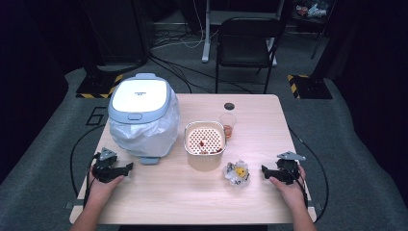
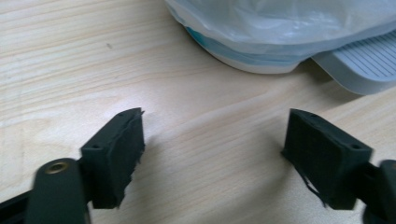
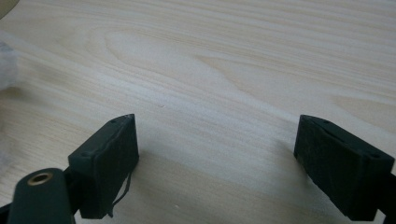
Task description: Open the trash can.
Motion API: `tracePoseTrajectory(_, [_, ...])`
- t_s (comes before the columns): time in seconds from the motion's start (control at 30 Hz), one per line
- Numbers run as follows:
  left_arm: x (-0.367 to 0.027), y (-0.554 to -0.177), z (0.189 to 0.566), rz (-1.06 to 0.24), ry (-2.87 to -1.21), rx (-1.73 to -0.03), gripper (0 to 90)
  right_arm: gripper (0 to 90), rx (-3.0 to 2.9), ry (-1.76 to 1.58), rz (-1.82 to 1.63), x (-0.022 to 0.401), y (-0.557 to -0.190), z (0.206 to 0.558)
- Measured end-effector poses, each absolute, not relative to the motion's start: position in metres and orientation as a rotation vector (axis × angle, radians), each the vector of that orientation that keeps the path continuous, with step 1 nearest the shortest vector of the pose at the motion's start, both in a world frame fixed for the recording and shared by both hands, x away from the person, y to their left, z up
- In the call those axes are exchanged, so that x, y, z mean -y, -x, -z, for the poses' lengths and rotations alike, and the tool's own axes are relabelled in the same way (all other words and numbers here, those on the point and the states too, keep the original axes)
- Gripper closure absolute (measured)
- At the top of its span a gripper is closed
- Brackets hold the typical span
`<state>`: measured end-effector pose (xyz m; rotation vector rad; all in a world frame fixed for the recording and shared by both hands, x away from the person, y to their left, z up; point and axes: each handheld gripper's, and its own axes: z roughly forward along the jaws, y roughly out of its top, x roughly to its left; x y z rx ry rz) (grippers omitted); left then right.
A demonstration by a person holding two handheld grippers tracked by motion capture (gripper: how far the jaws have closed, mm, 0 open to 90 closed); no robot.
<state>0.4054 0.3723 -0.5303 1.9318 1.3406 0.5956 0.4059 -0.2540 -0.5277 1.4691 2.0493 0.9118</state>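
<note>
A person's two hand-held grippers rest on a wooden table (image 1: 269, 110) before any handling appears to have begun: the lidded bin (image 1: 143, 115), lined with a clear plastic bag, sits shut, and nothing has been lifted. Just right of the bin stands a perforated strainer basket (image 1: 205, 141) holding a few food scraps, with a small plastic cup (image 1: 228, 124) just behind it and a crumpled wrapper (image 1: 236, 173) (something yellow inside) in front of it. The left gripper (image 1: 126, 168) lies just in front of the bin, jaws spread wide over bare wood, holding nothing. The right gripper (image 1: 266, 170) lies well right of the bin, beside the wrapper, jaws equally wide and empty. Clearing the waste, seemingly the job, all remains to be done.
</note>
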Motion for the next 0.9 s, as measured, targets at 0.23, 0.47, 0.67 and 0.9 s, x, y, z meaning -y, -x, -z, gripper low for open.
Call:
tracePoseTrajectory(0.23, [-0.3731,-0.4035,0.5303,-0.599,-1.920,-1.346,25.2,13.0,-2.045,-1.467,-0.915,0.2542,-0.4059,0.5279])
tracePoseTrajectory(0.47, [-0.3735,-0.4020,0.5301,-0.595,-1.924,-1.345,25.4,13.0,-2.047,-1.461,-0.913,0.2543,-0.4044,0.5279])
tracePoseTrajectory(0.67, [-0.3736,-0.4019,0.5301,-0.601,-1.920,-1.349,26.6,13.5,-2.047,-1.459,-0.915,0.2544,-0.4039,0.5279])
tracePoseTrajectory(0.9, [-0.3733,-0.4016,0.5297,-0.604,-1.909,-1.350,32.2,13.8,-2.049,-1.457,-0.917,0.2546,-0.4030,0.5279])
